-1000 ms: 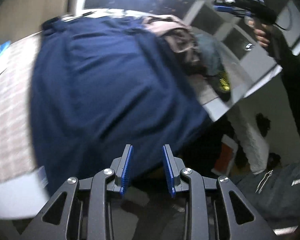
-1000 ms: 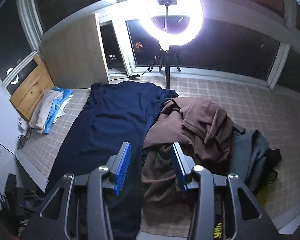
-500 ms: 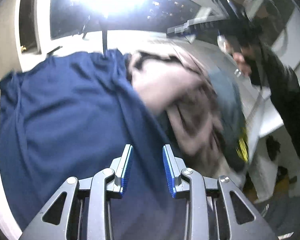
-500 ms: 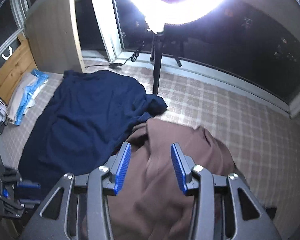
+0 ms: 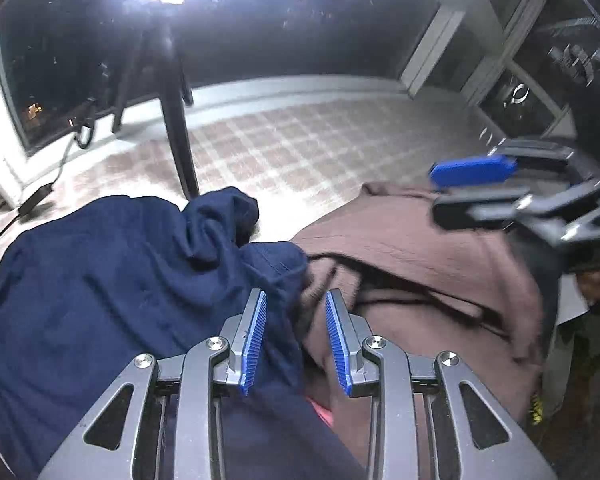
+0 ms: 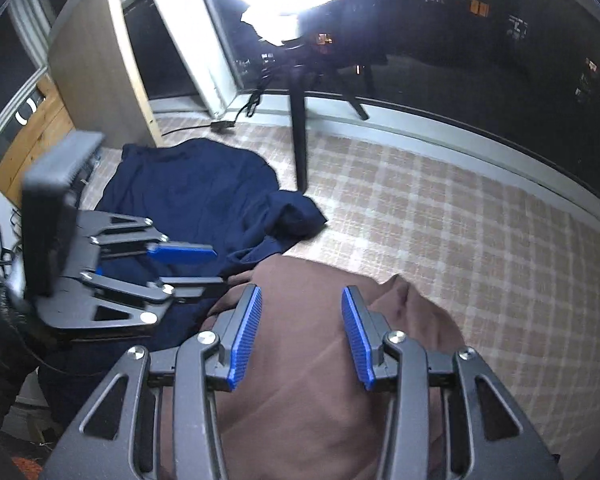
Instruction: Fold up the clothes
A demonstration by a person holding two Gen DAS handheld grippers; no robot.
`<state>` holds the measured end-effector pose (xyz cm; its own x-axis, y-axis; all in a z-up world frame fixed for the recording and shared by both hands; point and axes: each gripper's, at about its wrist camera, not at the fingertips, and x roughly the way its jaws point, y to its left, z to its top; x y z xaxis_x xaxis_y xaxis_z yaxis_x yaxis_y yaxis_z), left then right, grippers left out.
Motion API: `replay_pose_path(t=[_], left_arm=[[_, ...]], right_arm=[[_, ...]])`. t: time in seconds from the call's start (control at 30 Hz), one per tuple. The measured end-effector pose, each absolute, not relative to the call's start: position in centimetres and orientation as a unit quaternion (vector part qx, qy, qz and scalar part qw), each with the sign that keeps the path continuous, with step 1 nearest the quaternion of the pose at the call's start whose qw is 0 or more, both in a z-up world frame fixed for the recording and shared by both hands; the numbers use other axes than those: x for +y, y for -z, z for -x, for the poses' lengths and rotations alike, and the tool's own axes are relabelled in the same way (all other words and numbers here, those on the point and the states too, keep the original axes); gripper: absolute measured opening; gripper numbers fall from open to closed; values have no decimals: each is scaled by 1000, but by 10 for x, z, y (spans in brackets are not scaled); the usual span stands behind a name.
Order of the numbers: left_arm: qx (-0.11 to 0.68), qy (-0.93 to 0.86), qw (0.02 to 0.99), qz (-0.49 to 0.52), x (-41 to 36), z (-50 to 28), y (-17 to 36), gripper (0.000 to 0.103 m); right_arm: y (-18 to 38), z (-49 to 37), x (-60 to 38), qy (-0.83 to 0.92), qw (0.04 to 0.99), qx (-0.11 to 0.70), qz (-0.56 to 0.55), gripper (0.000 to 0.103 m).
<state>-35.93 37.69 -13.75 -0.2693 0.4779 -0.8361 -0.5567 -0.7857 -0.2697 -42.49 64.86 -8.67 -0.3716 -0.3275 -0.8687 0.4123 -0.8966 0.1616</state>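
checked bedding (image 5: 300,148) under a ring light's glare carries the laundry. left gripper (image 5: 296,300) hangs with its blue pads parted and nothing between them, over the seam where a navy garment (image 5: 100,280) meets a brown garment (image 5: 412,248). right gripper (image 6: 302,300), jaws spread wider and also holding nothing, hovers over the brown heap. behind them, a tripod (image 6: 300,120) stands at the dark window (image 6: 480,40).
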Motion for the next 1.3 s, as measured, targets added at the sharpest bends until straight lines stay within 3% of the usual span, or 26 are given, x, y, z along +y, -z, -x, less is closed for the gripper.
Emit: replay_pose_path(t=[0.1,0.13,0.53,0.77,0.93,0.97,1.0,1.03,1.3], left_arm=[[22,-794,336,506,377,367,144,22],[17,-795,339,503,376,368,143,8],[-39,-809,378,450,359,335,113,6],[-77,-810,375,444,345,322,118,5],[-86,-811,372,442,343,310,120,5],[-91,-813,368,442,342,309,121,5],[-94,-815,366,439,340,308,120,5],[-97,-817,365,436,339,308,119,5],[-125,-829,383,389,327,301,93,5]], right_arm=[[94,441,656,827,219,27,-517,41],[97,446,658,827,218,22,-518,41],[155,508,628,788,279,24,-548,41],[176,512,583,742,322,137,-572,41],[193,522,561,712,337,168,-592,41],[196,524,557,710,341,171,-592,38],[196,523,555,710,349,176,-586,11],[193,520,554,716,352,181,-575,3],[110,489,584,819,294,181,-457,3]])
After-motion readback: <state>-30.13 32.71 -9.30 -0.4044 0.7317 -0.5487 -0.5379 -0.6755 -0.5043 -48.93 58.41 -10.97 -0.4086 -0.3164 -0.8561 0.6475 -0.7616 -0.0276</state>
